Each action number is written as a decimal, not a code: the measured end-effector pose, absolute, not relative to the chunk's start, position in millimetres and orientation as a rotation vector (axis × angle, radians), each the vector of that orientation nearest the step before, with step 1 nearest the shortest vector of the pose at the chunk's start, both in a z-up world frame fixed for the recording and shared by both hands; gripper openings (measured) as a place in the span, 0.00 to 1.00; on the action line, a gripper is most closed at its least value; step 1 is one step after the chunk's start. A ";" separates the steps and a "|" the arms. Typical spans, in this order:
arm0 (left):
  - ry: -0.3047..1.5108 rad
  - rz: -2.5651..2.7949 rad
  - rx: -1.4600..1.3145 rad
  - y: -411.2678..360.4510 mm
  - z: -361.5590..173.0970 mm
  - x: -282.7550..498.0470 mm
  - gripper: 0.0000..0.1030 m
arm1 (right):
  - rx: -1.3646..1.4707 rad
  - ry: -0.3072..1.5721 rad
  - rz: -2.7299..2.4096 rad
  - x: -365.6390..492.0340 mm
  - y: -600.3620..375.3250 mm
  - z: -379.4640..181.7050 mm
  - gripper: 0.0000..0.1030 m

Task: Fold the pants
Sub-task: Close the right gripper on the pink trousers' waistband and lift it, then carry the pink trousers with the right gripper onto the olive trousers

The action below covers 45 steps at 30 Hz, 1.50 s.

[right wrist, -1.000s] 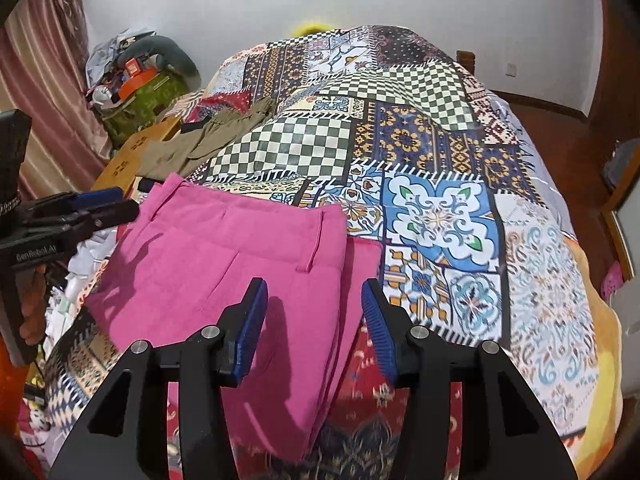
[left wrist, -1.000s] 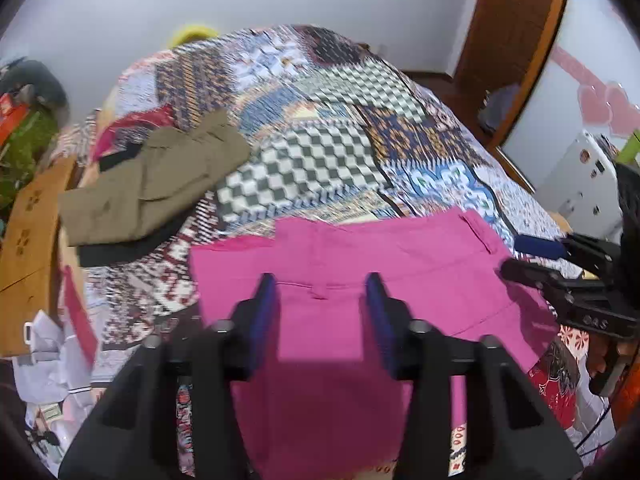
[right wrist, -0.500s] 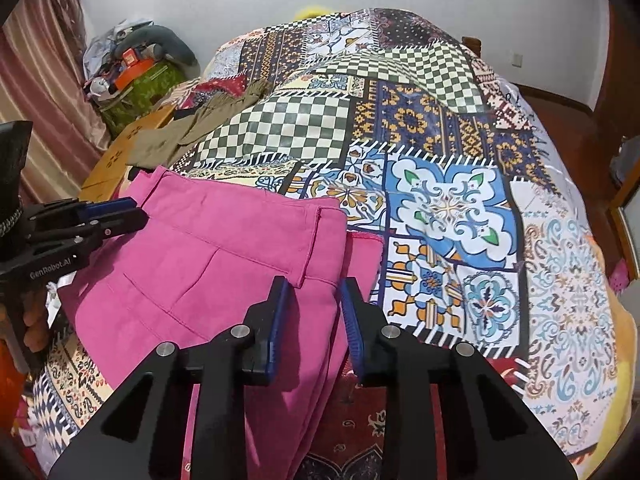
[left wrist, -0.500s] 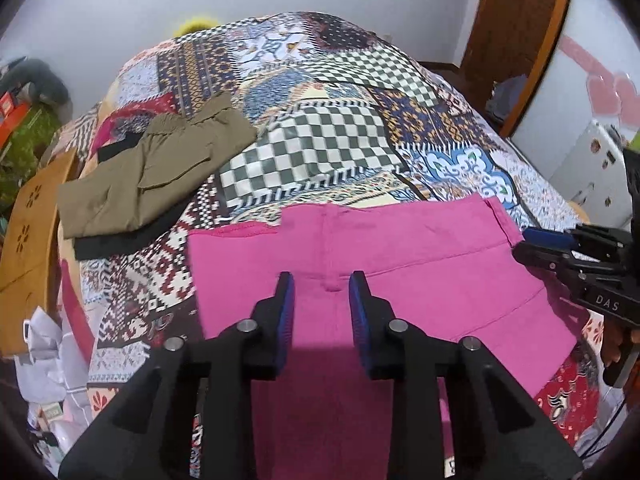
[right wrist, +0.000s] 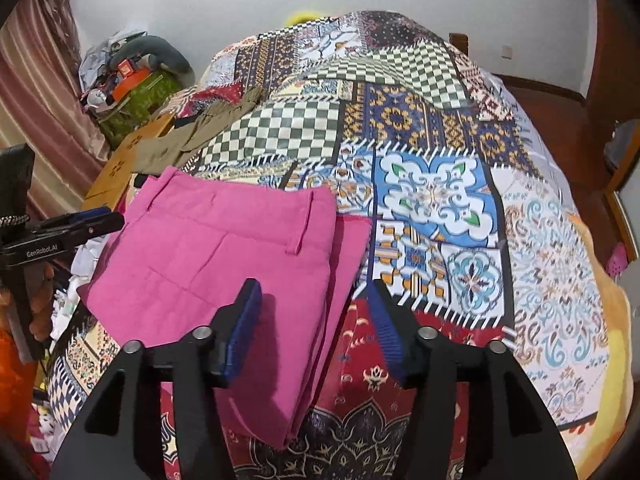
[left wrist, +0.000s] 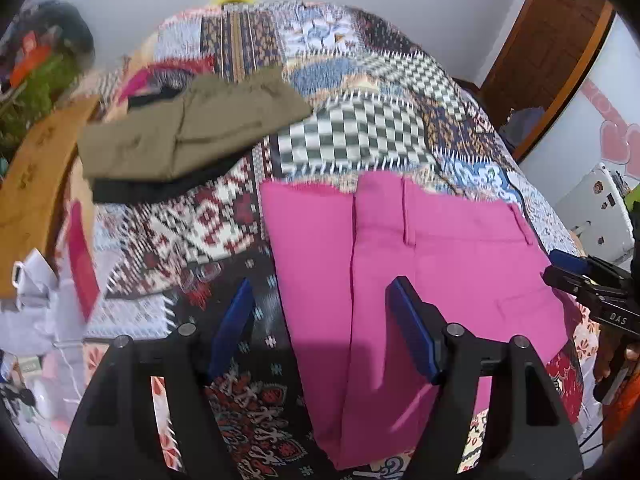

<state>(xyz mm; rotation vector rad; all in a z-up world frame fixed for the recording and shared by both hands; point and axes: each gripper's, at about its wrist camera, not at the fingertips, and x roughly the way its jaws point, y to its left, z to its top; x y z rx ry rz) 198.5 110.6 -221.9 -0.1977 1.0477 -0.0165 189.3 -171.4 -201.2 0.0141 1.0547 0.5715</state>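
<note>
left gripper (left wrist: 320, 320): jaws opening, empty, over pink pants (left wrist: 420, 280) edge.
right gripper (right wrist: 316, 320): opening, empty.
tip: needed both pinching layered edges squarely.

You get bright, even light on both views, with colours strong. The left wrist view is smeared by motion blur: the bedspread (left wrist: 352, 136) and the olive trousers (left wrist: 188, 136) beyond your jaws look soft. The right wrist view stays sharp. A dark shadow lies on the pink pants (left wrist: 420, 264) just ahead of each pair of jaws. Fisheye curving bends the edges, and the corners go black.
</note>
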 end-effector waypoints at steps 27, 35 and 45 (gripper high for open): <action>0.994 -0.072 -0.272 103.2 -203.3 200.8 0.11 | 0.013 1.005 0.587 199.0 -154.5 -197.3 0.11; 0.828 0.006 -0.148 117.4 -144.1 193.0 0.10 | -0.002 0.890 0.632 210.9 -127.8 -154.0 0.11; 0.733 0.109 -0.132 174.1 -106.2 219.3 0.10 | -0.023 0.760 0.692 245.4 -74.0 -108.6 0.11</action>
